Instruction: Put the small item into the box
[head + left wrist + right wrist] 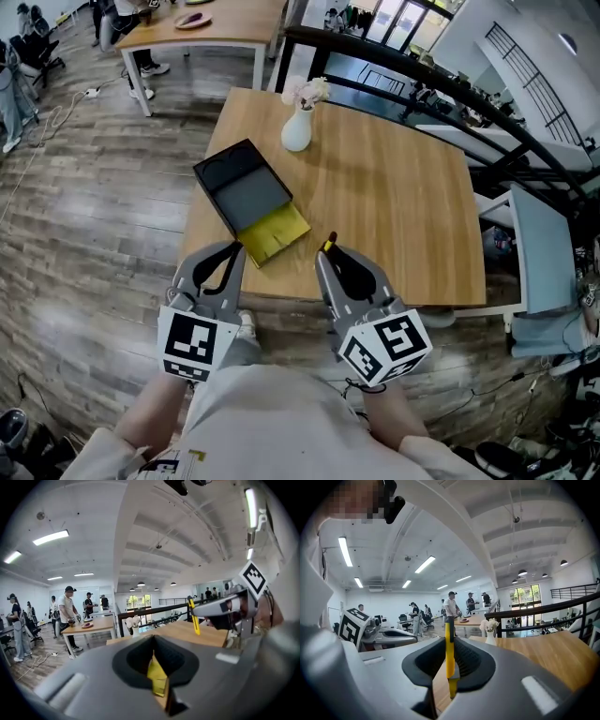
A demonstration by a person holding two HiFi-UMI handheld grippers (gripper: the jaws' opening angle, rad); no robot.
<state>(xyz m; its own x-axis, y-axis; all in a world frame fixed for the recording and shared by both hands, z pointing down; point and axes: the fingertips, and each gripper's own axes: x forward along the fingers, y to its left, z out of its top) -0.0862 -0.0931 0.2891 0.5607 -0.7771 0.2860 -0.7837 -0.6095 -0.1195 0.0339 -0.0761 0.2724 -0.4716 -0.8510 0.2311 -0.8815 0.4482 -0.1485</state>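
One box [246, 192], one yellow item [449, 654] in right gripper [329, 251].

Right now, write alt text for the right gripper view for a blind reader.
The right gripper is shut on a thin yellow item between its jaws. Beyond lies a wooden table with a white vase of flowers; the left gripper shows at left, people stand behind.

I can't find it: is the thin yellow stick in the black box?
No, the right gripper holds the thin yellow stick, away from the black box.
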